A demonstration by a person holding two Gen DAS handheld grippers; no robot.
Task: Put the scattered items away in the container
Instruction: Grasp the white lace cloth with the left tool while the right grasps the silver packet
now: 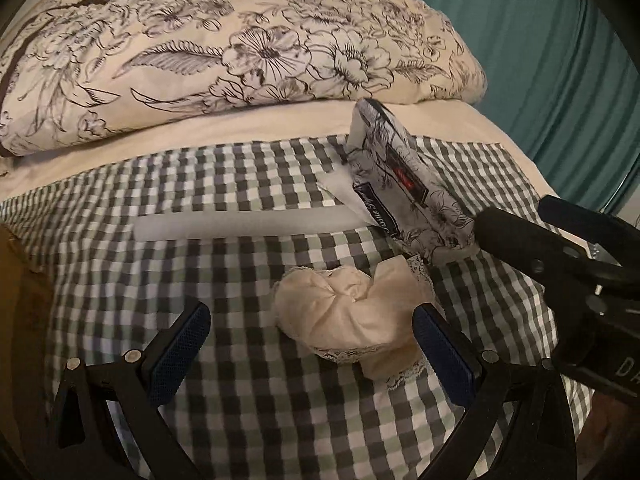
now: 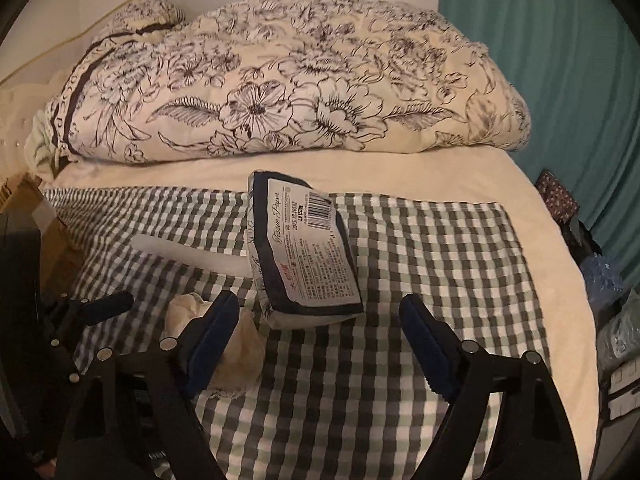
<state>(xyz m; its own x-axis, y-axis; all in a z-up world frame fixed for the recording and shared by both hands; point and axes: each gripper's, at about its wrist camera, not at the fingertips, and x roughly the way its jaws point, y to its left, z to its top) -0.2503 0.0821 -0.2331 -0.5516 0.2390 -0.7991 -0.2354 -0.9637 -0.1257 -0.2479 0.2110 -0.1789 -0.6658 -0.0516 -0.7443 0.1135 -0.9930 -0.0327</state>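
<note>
A crumpled cream cloth with lace trim (image 1: 348, 320) lies on the checked cloth (image 1: 240, 380). My left gripper (image 1: 312, 344) is open around it; the cream cloth sits close to the right-hand pad and far from the left-hand one. A tissue pack in a floral wrapper (image 2: 308, 248) lies tilted just beyond my right gripper (image 2: 320, 340), which is open with neither pad touching the pack. In the left wrist view the tissue pack (image 1: 400, 188) has the right gripper's black fingers (image 1: 504, 232) at its near end. A white foam rod (image 1: 248, 224) lies across the checked cloth behind the cream cloth.
A rolled floral quilt (image 2: 280, 92) fills the back of the bed, on a cream sheet (image 2: 400, 172). A teal curtain (image 2: 560, 60) hangs at the right. Cluttered bags and boxes (image 2: 612, 320) stand off the bed's right edge. Something brown (image 1: 20, 280) sits at the left edge.
</note>
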